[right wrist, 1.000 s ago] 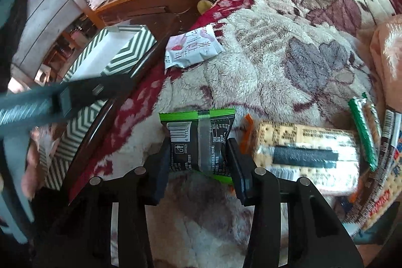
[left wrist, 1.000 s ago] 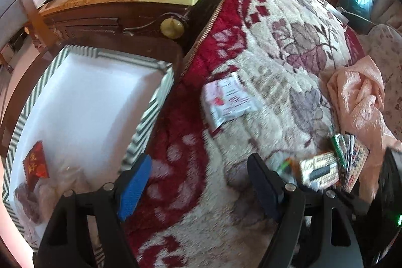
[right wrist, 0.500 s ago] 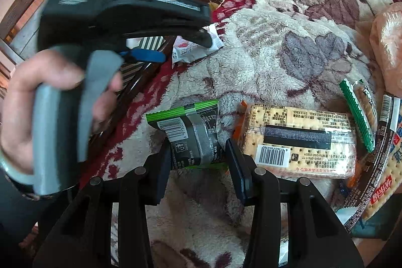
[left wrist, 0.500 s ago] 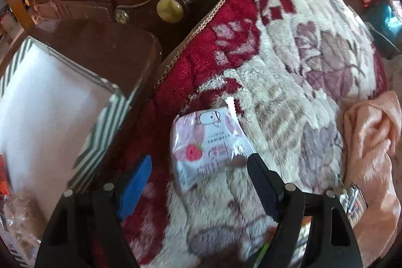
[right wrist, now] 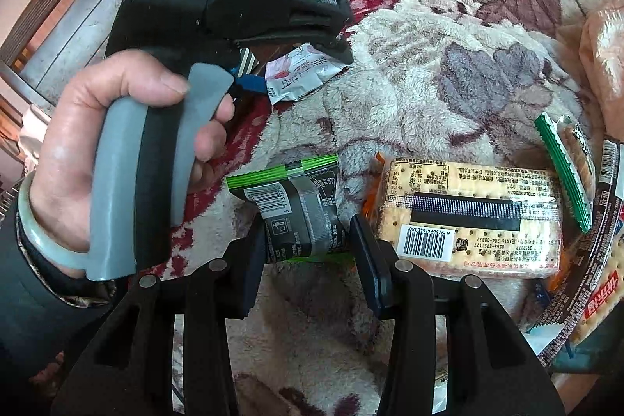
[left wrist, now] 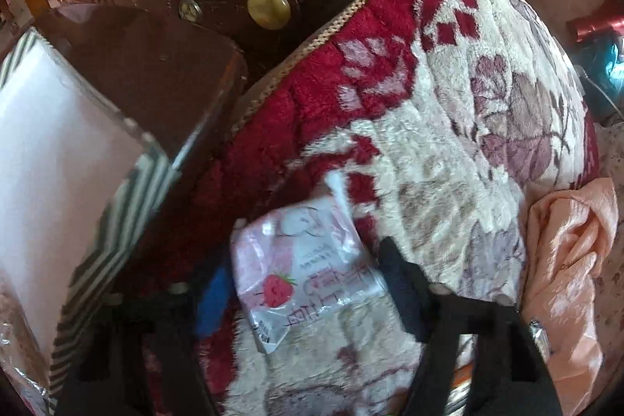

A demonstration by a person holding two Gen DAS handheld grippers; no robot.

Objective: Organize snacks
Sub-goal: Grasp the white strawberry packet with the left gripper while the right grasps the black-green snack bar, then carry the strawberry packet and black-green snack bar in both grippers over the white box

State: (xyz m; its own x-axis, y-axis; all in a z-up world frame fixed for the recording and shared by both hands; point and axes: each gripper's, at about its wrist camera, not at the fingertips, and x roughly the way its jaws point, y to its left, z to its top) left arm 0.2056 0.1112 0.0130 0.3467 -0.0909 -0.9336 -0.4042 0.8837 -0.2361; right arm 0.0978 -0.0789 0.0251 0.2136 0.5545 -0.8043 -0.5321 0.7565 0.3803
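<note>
Left wrist view shows the left gripper (left wrist: pixel 308 295) lowered over a pink strawberry packet (left wrist: pixel 308 268) that lies flat on the red-and-cream floral blanket (left wrist: pixel 448 127); its two fingers stand spread, the blue-padded one on the packet's left edge and the black one just beside its right edge, though motion blur makes it hard to say whether either pad is touching the wrapper yet. Off to the left sits the striped box (left wrist: pixel 117 232), its white interior open and near the blanket's edge, which reads as the place the snacks are being gathered into. Right wrist view has the right gripper (right wrist: pixel 304 252) pinching a black-and-green snack pack (right wrist: pixel 296 213) by its lower end, the pack held between both fingers, with the blanket beneath it. Just beside it lies a cracker sleeve (right wrist: pixel 472 217), and more wrapped biscuits (right wrist: pixel 569 162) crowd the right edge. The left hand (right wrist: pixel 117 143) grips the handle of its tool in that same view. The step in hand looks like a double pick: one pack secured, the pink one about to be taken. Next, the left fingers need to close squarely across the packet's width without sliding off the slick film or snagging the plush pile, then both snacks want carrying over to the box.
</note>
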